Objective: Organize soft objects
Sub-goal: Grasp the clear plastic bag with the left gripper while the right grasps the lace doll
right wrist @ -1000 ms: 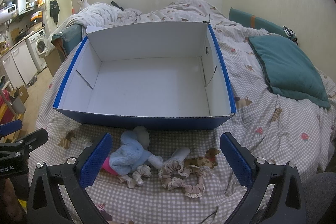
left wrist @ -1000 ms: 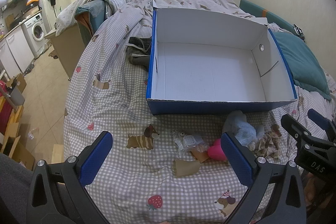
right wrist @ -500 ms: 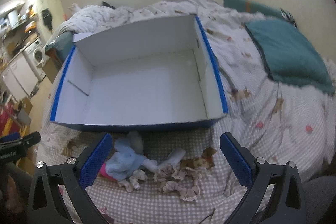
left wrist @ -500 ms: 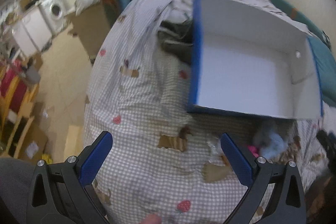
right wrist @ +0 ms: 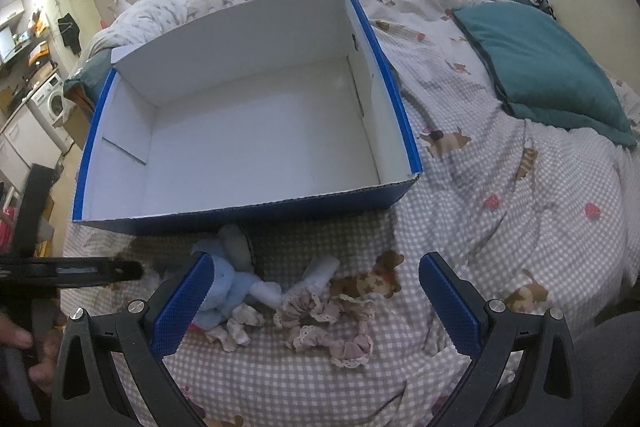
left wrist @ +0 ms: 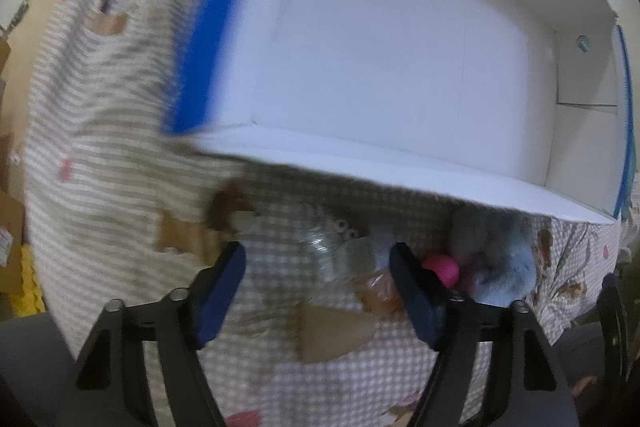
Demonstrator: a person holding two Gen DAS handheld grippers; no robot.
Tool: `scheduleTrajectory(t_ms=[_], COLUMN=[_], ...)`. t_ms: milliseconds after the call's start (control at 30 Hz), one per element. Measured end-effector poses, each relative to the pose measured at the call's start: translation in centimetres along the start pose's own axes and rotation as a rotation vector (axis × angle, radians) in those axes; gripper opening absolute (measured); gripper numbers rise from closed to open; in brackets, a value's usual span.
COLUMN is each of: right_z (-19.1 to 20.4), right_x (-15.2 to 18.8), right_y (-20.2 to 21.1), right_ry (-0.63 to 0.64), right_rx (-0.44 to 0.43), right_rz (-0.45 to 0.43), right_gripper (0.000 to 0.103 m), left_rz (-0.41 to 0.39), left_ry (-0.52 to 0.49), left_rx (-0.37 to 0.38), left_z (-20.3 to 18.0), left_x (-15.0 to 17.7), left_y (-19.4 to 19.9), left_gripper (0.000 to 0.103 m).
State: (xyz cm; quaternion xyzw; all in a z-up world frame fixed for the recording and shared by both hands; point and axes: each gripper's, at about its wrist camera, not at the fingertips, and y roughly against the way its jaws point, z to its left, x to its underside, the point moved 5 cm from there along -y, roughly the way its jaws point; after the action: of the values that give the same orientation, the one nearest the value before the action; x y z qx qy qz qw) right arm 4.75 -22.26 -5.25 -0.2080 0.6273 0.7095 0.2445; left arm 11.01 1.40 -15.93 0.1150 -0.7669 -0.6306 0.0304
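Observation:
An open blue box with a white inside [right wrist: 248, 143] lies on the checked bedspread, also in the left wrist view [left wrist: 400, 67]. In front of it lies a pile of soft things: a light blue plush [right wrist: 232, 287] [left wrist: 504, 271], a pink item [left wrist: 440, 269], frilly scrunchies [right wrist: 320, 315], a brown star-patterned piece [right wrist: 368, 283]. A clear plastic wrapper [left wrist: 344, 263] lies between the left fingers. My left gripper [left wrist: 318, 275] is open, low over the wrapper. My right gripper [right wrist: 314, 291] is open above the scrunchies. Both are empty.
A teal pillow [right wrist: 544, 67] lies right of the box. Bunched bedding [right wrist: 168, 11] sits behind it. The bed's left edge drops to a floor with a washing machine [right wrist: 52, 103] and cartons. The left gripper also shows at the right wrist view's left edge [right wrist: 72, 271].
The left gripper has dropped and moved forward toward the box's near wall, with its fingers closer together. The right gripper has shifted slightly closer over the pile.

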Motion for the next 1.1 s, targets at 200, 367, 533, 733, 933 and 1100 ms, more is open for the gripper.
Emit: scheduleTrajectory(t_ms=[200,367,533,733,933,1100], right_z=[-0.6,-2.0,-4.8,-5.6,-3.3,-1.6], right_x=[0.2,-0.3,-1.1,0.4,2.6,4.2], right_y=[-0.3,-0.4,-1.5,-4.9,-7.1,-8.9], right_ry=[-0.005,-0.052,-0.171,-0.228,-0.103,-0.013], right_rx=[0.013,-0.046,-0.108,-0.117,-0.077,-0.040], right_rz=[0.012,0.046,0.119,0.284,0.389,0.459], right_gripper=[0.103,0.103,0.103,0.089,0.089,0.089], left_rz=[0.024,-0.006,-0.044,-0.162,-0.187,-0.193], left_ry=[-0.010,-0.026,-0.014,-0.002,0.004,-0.007], left_rx=[-0.006,0.003,0.033,-0.011,-0.040,-0.051], left_z=[-0.5,0.0,0.9,2.5,4.7,5.1], left_x=[-0.2,0.0,0.1,-0.3,0.2,0.3], left_y=[-2.0,-1.5,1.9,8.2,8.8,9.1], left_gripper=[0.059,0.033,0.022,0.021,0.021,0.021])
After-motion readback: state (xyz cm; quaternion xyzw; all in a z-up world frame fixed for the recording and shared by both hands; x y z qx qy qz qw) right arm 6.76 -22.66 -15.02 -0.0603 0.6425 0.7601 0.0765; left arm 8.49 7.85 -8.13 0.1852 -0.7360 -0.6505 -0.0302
